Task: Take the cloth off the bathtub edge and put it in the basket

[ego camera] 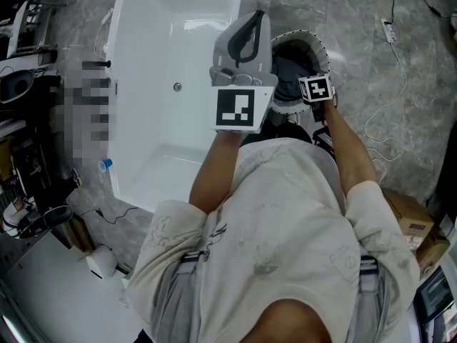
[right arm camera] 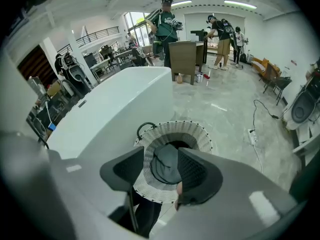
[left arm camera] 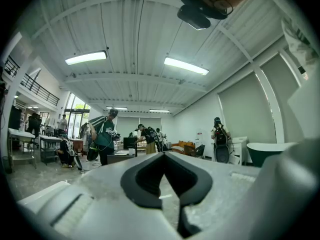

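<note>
The dark grey cloth lies down inside the white basket. It is not on the bathtub edge. The basket is round and woven, with a dark handle on its rim. It stands on the grey stone floor, just beside the big white bathtub.

The right gripper hangs over the basket and points down into it. Its two jaws are apart. You can see the cloth between them, but it is lower down in the basket, and the pads do not squeeze it. The cube with the black and white squares sits on top of this gripper.

The left gripper is held up over the right side of the bathtub, next to the basket. It points out flat into the room. Its jaws are together at the tips and they hold nothing.

The bathtub is white inside, with a small round drain in the bottom. A little blue cup sits at the tub's left edge. A white power strip with a thin cord lies on the floor, well apart from the basket. Far back in the room some people stand near desks.
</note>
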The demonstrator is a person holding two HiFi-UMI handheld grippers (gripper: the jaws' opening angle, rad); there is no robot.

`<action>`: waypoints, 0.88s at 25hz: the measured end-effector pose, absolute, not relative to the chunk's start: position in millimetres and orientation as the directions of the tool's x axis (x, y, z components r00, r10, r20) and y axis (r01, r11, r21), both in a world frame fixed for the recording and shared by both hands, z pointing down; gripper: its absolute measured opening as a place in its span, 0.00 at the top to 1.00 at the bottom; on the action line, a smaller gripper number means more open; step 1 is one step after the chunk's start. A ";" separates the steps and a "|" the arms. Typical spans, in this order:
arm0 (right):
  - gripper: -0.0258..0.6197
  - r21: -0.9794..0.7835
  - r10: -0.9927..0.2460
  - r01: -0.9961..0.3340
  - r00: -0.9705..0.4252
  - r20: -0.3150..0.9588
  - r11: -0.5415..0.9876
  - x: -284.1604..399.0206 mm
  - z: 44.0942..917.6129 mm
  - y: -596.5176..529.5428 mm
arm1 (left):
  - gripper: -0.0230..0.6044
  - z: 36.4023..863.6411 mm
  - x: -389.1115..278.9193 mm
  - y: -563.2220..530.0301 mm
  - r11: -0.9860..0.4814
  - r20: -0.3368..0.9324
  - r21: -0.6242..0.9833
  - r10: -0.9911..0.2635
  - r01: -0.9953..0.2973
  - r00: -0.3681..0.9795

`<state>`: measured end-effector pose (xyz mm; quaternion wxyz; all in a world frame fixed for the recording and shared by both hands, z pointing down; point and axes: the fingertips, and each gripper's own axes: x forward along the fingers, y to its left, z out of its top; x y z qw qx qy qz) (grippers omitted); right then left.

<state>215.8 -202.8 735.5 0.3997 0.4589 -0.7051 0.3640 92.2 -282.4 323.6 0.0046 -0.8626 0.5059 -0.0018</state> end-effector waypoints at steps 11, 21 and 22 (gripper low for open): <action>0.63 -0.178 -0.335 -0.934 -0.283 0.899 0.310 211.7 738.7 -195.2 | 0.97 326.6 93.5 -283.1 -0.490 0.002 -0.008 -0.872 -0.872 0.490; 0.63 -0.193 -0.412 -0.944 -0.294 0.862 0.269 217.0 718.7 -204.2 | 0.97 323.7 92.4 -277.3 -0.483 -0.006 -0.007 -0.875 -0.875 0.483; 0.63 -0.200 -0.430 -0.943 -0.301 0.851 0.265 216.0 713.8 -206.8 | 0.97 323.2 92.1 -276.5 -0.483 -0.008 -0.009 -0.876 -0.876 0.483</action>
